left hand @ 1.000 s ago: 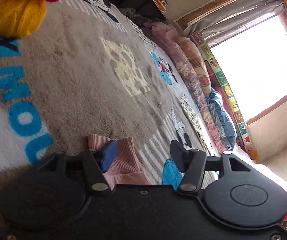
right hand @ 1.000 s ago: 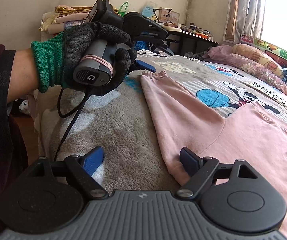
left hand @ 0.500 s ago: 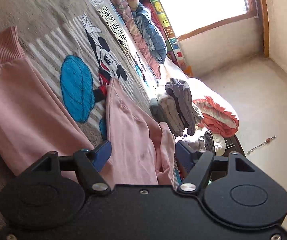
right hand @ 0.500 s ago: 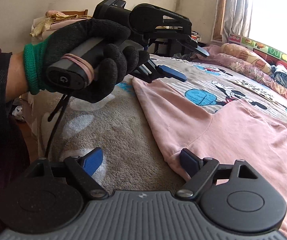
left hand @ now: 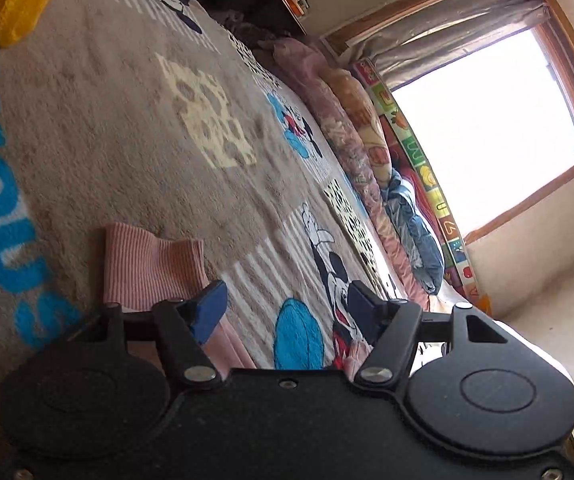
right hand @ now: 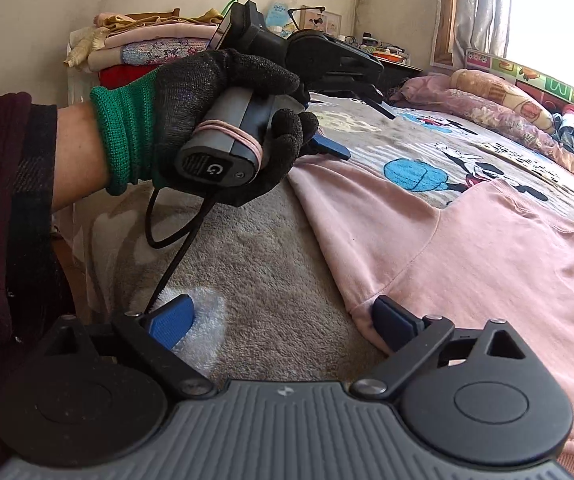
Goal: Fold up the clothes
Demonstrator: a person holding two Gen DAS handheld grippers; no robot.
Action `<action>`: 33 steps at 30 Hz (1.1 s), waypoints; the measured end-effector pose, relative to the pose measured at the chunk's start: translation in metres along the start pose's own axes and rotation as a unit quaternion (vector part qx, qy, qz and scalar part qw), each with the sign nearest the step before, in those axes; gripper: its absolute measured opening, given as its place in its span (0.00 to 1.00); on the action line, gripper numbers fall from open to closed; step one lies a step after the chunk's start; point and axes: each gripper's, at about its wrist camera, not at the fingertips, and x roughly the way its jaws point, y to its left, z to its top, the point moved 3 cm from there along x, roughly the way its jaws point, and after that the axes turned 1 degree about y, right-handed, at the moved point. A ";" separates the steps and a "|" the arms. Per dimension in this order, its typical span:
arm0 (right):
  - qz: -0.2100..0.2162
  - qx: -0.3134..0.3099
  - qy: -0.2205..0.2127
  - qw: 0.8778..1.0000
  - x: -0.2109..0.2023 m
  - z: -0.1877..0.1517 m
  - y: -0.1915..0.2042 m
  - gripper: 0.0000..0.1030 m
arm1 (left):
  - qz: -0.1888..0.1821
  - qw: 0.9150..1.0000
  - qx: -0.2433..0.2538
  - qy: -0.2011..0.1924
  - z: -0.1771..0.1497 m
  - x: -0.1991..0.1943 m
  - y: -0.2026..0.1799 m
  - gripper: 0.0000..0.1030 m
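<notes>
We see the left gripper (left hand: 285, 306) jaws apart and empty; the right gripper (right hand: 283, 318), jaws just widening, straddles the pink sweatshirt (right hand: 467, 248) edge ungripped.

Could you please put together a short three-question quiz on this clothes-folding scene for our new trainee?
1. True or false: the right gripper is clamped on the pink sweatshirt.
2. Which part of the garment lies just ahead of the left gripper? A) the hood B) the ribbed cuff C) a zip
3. Fill in: the gloved hand holding the left gripper wears a black glove with a ____ cuff.

Key
1. False: its jaws stand open, one over the blanket, one at the sweatshirt's edge.
2. B
3. green
</notes>
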 end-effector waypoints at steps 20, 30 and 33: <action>-0.137 0.291 -0.066 0.945 -0.124 -0.029 -0.233 0.77 | 0.003 0.970 0.203 0.137 -0.128 0.031 -0.114 0.66; -0.163 0.357 -0.057 0.918 -0.101 -0.025 -0.371 0.76 | -0.038 0.930 0.298 0.211 -0.216 0.046 -0.153 0.66; -0.157 0.356 -0.052 0.920 -0.093 -0.015 -0.395 0.71 | -0.042 0.929 0.295 0.219 -0.221 0.051 -0.154 0.66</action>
